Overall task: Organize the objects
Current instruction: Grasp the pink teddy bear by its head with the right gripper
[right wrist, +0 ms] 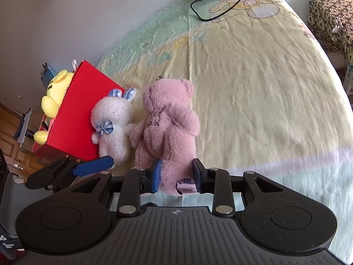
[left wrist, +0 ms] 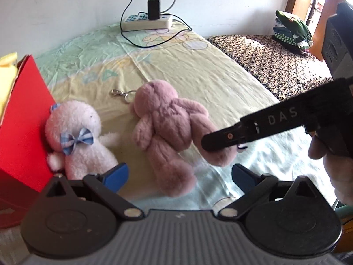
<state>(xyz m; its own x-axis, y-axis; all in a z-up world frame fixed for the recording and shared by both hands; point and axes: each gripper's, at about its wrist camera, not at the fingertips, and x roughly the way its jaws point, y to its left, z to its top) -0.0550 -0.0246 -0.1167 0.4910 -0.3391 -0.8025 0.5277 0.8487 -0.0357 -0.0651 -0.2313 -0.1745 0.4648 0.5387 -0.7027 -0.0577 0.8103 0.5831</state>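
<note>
The pink plush bear (right wrist: 167, 123) lies on the bed (right wrist: 264, 88), back up, head toward the far end, a metal key-ring clasp (left wrist: 120, 93) at its head. The right gripper (right wrist: 176, 176) has its blue pads pressed on the bear's lower end — one leg, with its sewn label, sits squeezed between them, so the narrow jaws hold the toy. In the left wrist view that same gripper reaches in from the right, its black finger (left wrist: 222, 141) lying across the bear's leg.

Just beside the bear, touching its left arm, lies a white plush bunny (right wrist: 114, 123) with blue checked bows on its ears and neck. The bunny leans against the side of a red box (right wrist: 77, 110), which stands at the bed's edge; a yellow plush toy (right wrist: 55, 97) sits inside it.

The left gripper (left wrist: 178, 174) hangs above the two toys with its jaws spread wide and nothing between them — one blue pad near the bunny's feet.

Well apart, at the head of the bed, a white power strip (left wrist: 146, 22) with a black charger lies with its cable looped on the sheet.
</note>
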